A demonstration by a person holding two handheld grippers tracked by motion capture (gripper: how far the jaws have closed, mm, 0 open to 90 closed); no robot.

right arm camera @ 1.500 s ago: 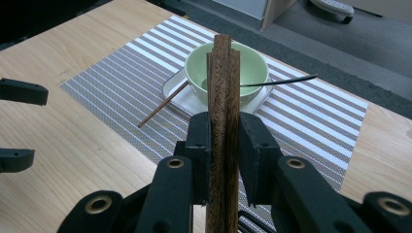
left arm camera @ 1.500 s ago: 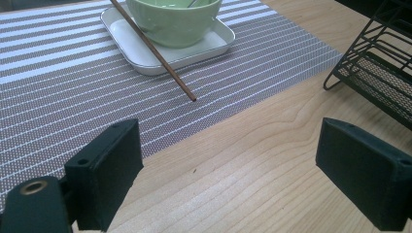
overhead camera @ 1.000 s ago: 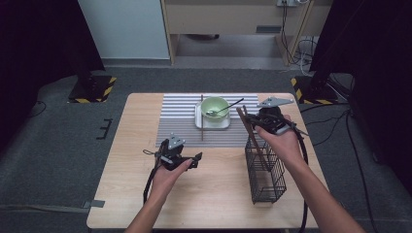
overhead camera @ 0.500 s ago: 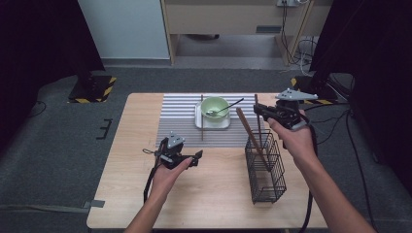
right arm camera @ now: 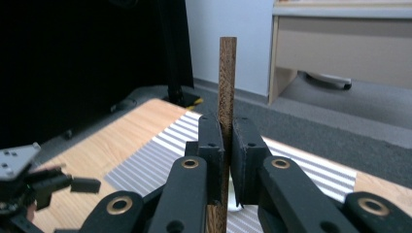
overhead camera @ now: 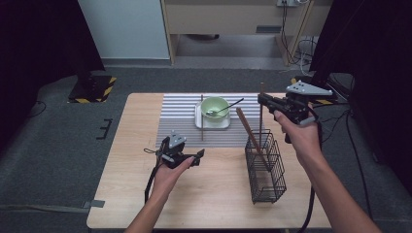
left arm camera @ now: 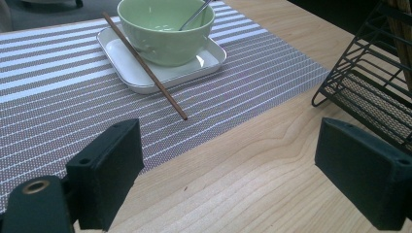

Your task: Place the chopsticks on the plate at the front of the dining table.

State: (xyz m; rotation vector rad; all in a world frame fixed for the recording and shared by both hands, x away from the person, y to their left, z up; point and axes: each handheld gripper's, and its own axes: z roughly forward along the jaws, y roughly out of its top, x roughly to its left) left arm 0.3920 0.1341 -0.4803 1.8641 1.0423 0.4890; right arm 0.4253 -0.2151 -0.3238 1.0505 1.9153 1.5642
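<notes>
Chopstick (right arm camera: 227, 82) of dark brown wood, square in section and fine-grained, stands upright and clamped between the matt black pads of the right gripper (overhead camera: 263, 101); its lower end hangs over the wire basket (overhead camera: 266, 167), at the back corner, and whether it touches the wires cannot be told; the jaws are pressed tight on the stick in the right gripper view. Basket is of black wire mesh, box-shaped and open-topped, standing on the pale wood-grain table (overhead camera: 218, 194); a broader wooden utensil (overhead camera: 248, 130) leans inside it. Left gripper (overhead camera: 197, 156) rests in the person's hand near the table's middle, its square black pads well apart with nothing between them. Second chopstick (left arm camera: 144, 65), slimmer and tapered, lies with its upper part on the white square saucer (left arm camera: 209, 60) and its tip on the woven grey-and-white striped placemat (left arm camera: 58, 97). Glossy pale green bowl (left arm camera: 165, 29) stands on the saucer with a metal spoon (left arm camera: 194, 17) inside. No legible markings found.
</notes>
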